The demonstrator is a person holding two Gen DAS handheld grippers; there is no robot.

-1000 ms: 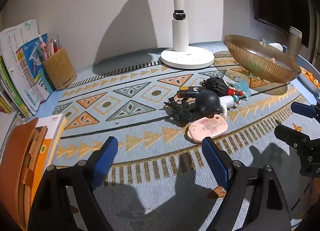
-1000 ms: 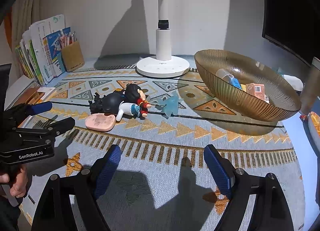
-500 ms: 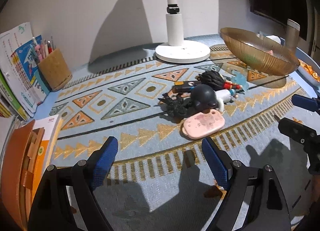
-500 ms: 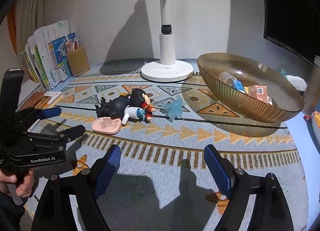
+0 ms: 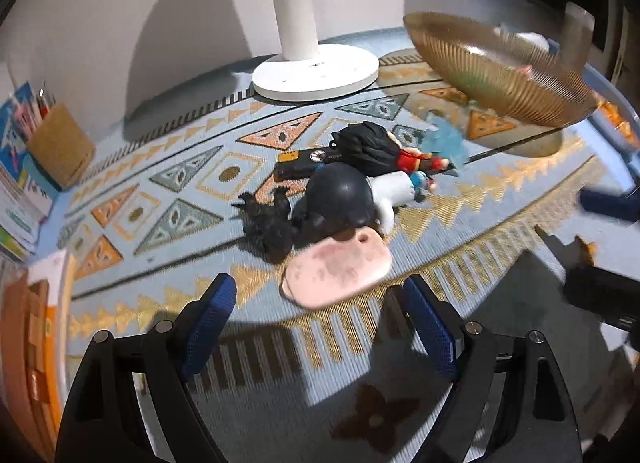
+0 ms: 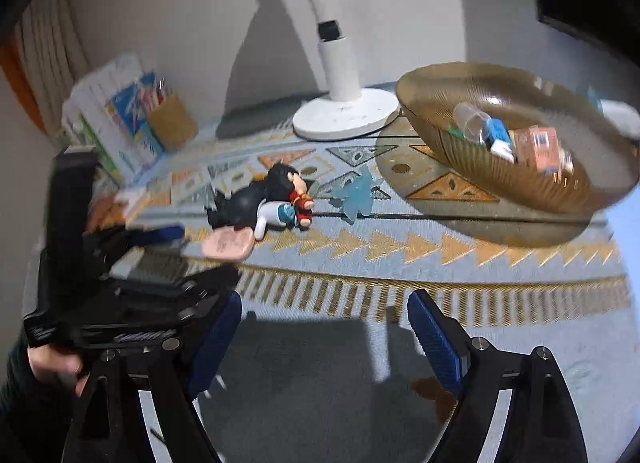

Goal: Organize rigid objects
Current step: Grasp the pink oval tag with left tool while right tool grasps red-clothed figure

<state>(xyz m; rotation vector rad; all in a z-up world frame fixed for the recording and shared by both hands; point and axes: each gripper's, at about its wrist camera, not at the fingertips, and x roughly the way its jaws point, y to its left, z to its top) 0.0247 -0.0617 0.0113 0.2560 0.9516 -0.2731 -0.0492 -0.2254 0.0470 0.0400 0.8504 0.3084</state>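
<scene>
A heap of toys lies mid-mat: a flat pink piece [image 5: 338, 271] [image 6: 228, 243], a dark round-headed figure [image 5: 340, 195], a spiky black creature [image 5: 268, 223], a black-haired figure in red [image 5: 384, 151] [image 6: 288, 189], a black bar [image 5: 308, 161] and a pale blue translucent piece [image 5: 446, 139] [image 6: 356, 199]. My left gripper [image 5: 320, 303] hangs open just short of the pink piece, nothing between its blue pads. My right gripper [image 6: 324, 323] stands open over bare mat, well short of the toys. The amber ribbed bowl [image 6: 500, 183] [image 5: 500, 83] holds several small items.
A white lamp base [image 5: 316, 73] [image 6: 346, 119] stands behind the toys. A cork pen holder [image 5: 60, 147] and upright books [image 6: 116, 131] line the far left. An orange stack [image 5: 32, 343] lies at the left edge. A hand [image 6: 52, 363] grips the left tool.
The left gripper has moved forward and lower toward the pink piece, which now looms larger between its fingers. The right wrist view has tilted and blurred; its jaws are unchanged.
</scene>
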